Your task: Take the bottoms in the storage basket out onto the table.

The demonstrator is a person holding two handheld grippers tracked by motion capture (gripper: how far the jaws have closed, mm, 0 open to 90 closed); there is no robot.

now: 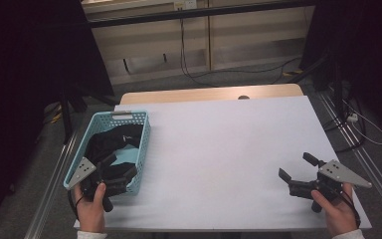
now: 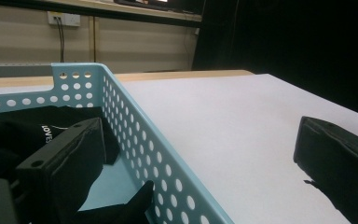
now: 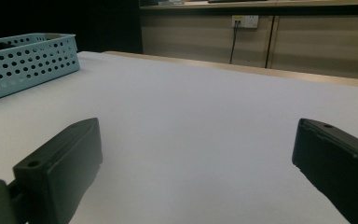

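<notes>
While both grippers stand wide open and hold nothing, the black cloth [image 1: 110, 142] lies in the blue basket [image 1: 144, 130] at the table's left edge.

Because the left gripper [image 1: 122, 175] sits astride the basket's right wall, with one jaw over the cloth and the other jaw outside above the white table [image 1: 229, 144], a squeeze could, I think, pinch the wall and not the cloth. That could drag or tip the light basket off the near edge. The right gripper [image 1: 298, 167] waits well apart, low over bare table on the right. How the cloth is folded is hard to tell, since it is dark and bunched. Some white letters [image 2: 46, 133] show on it, cut off by the jaw.
</notes>
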